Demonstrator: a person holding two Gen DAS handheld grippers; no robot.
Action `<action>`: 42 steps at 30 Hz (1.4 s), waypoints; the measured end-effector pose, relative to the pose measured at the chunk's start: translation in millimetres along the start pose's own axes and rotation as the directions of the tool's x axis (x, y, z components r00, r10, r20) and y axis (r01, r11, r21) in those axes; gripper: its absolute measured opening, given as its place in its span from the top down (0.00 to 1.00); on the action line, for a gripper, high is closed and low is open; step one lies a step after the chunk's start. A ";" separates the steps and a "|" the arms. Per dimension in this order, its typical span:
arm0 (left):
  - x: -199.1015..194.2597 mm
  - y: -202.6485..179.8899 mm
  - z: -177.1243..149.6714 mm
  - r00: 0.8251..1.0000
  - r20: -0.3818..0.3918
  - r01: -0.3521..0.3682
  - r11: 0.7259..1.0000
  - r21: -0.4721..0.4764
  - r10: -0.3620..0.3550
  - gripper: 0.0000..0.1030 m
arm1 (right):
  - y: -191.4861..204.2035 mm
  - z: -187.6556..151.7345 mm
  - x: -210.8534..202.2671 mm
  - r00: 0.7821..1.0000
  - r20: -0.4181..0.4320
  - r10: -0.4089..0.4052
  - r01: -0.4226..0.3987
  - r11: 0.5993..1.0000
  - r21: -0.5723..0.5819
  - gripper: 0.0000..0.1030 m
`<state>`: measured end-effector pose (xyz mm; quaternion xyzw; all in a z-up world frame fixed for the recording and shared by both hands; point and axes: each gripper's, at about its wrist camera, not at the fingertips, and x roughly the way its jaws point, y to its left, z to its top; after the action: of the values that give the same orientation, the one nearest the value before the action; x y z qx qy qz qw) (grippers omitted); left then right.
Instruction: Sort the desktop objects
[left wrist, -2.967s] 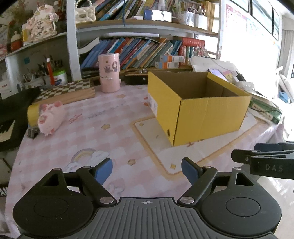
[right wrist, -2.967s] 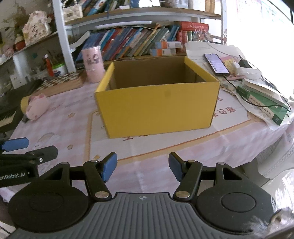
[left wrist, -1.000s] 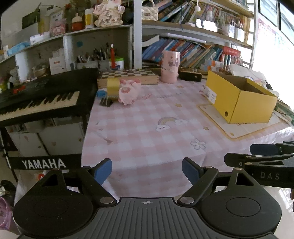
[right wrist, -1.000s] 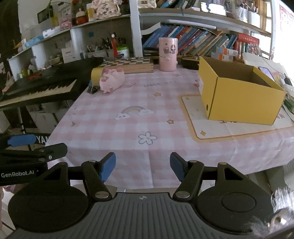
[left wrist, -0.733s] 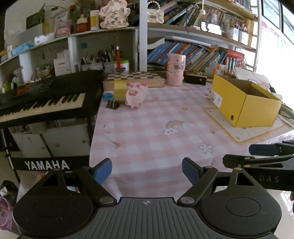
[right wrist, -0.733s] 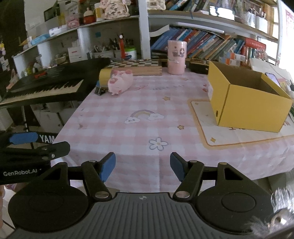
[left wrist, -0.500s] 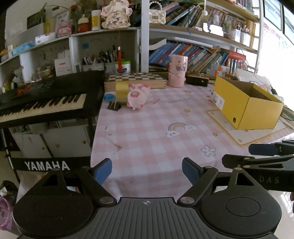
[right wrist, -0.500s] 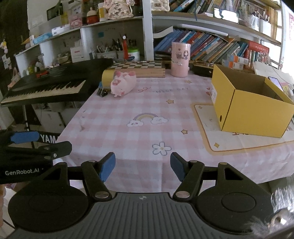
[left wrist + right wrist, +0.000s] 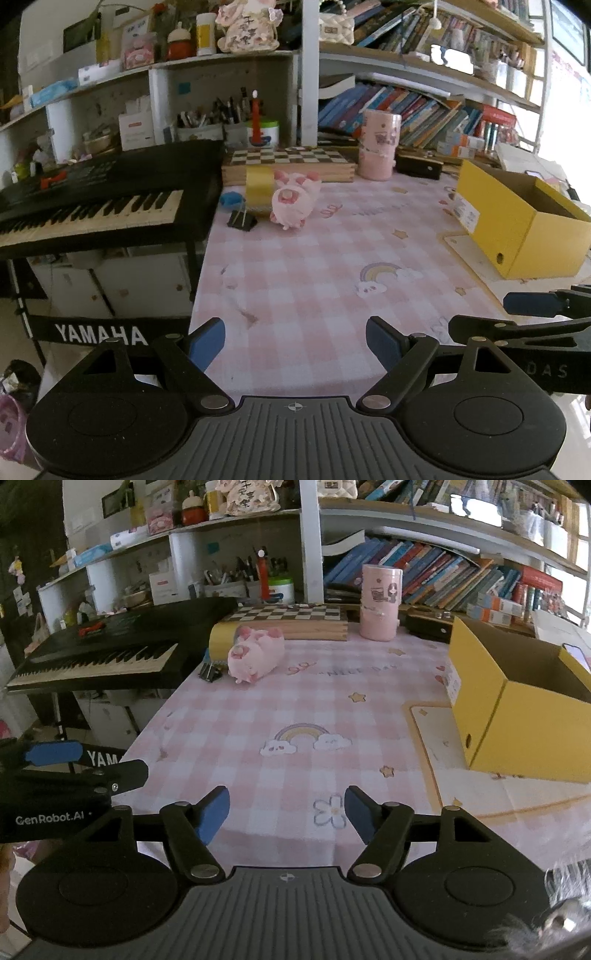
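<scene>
Two handheld grippers, level with each other at the near edge of a counter (image 9: 314, 277) draped in pink checked cloth. Three seconds back, close against an open yellow cardboard box (image 9: 517, 236); now pulled well away from it, with the whole counter in view and the box off to the right. Over the last half second, only a slight creep forward again.

Probably means a step back to survey before the first pick: nothing visible inside the box from this angle, and the loose items grouped at the far left corner. Among them: a pink plush pig (image 9: 293, 201) lying on its side, touching a roll of yellow tape (image 9: 258, 182) behind it; a black binder clip (image 9: 242, 220) just beside the roll; a small blue object (image 9: 232, 198), too small to identify. Further back, a tall pink printed cup (image 9: 380, 147) beside a wooden chessboard case (image 9: 291, 162), and a black electric keyboard (image 9: 92, 206) left of the counter.

Left gripper (image 9: 295, 338): blue-padded fingers (image 9: 207, 338) spread wide, holding nothing, touching nothing. Right gripper (image 9: 286, 812): fingers (image 9: 214, 812) likewise spread wide and empty, above the counter's near edge. Pig well apart from both.
</scene>
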<state>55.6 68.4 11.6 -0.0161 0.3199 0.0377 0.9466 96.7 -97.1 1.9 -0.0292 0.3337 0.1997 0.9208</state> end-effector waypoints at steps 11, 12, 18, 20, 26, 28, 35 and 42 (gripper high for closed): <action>47.7 0.7 33.9 0.998 -0.031 -0.054 0.997 -0.056 0.052 0.17 | -24.4 38.6 46.9 0.998 -0.025 0.054 -0.054 0.999 -0.009 0.33; 51.2 1.2 36.6 0.998 -0.034 -0.062 0.996 -0.062 0.060 0.17 | -25.9 41.6 50.6 0.998 -0.027 0.059 -0.059 0.998 -0.010 0.33; 66.4 8.8 50.3 0.992 -0.050 -0.118 0.988 -0.098 0.113 0.17 | -34.1 63.1 74.6 0.994 -0.037 0.102 -0.103 0.995 -0.016 0.29; 70.4 11.6 55.5 0.990 -0.050 -0.137 0.985 -0.107 0.132 0.17 | -35.4 70.1 82.6 0.992 -0.040 0.119 -0.120 0.993 -0.014 0.28; 83.3 19.8 74.2 0.981 -0.049 -0.192 0.972 -0.133 0.187 0.17 | -36.7 95.7 108.8 0.984 -0.041 0.176 -0.177 0.984 -0.027 0.23; 87.8 23.1 81.2 0.978 -0.048 -0.209 0.967 -0.145 0.205 0.17 | -35.6 104.4 119.0 0.980 -0.041 0.197 -0.198 0.979 -0.036 0.19; 105.5 35.7 100.8 0.962 -0.052 -0.274 0.945 -0.180 0.269 0.17 | -29.6 130.9 160.4 0.965 -0.062 0.256 -0.261 0.962 -0.084 0.16; 121.9 45.3 114.5 0.946 -0.063 -0.324 0.921 -0.215 0.317 0.17 | -20.6 154.4 200.1 0.953 -0.072 0.295 -0.302 0.947 -0.111 0.10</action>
<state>217.7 127.3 28.4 -0.0702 0.3248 0.2274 0.9154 337.3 -17.4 -5.3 -0.0394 0.3467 0.3558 0.8670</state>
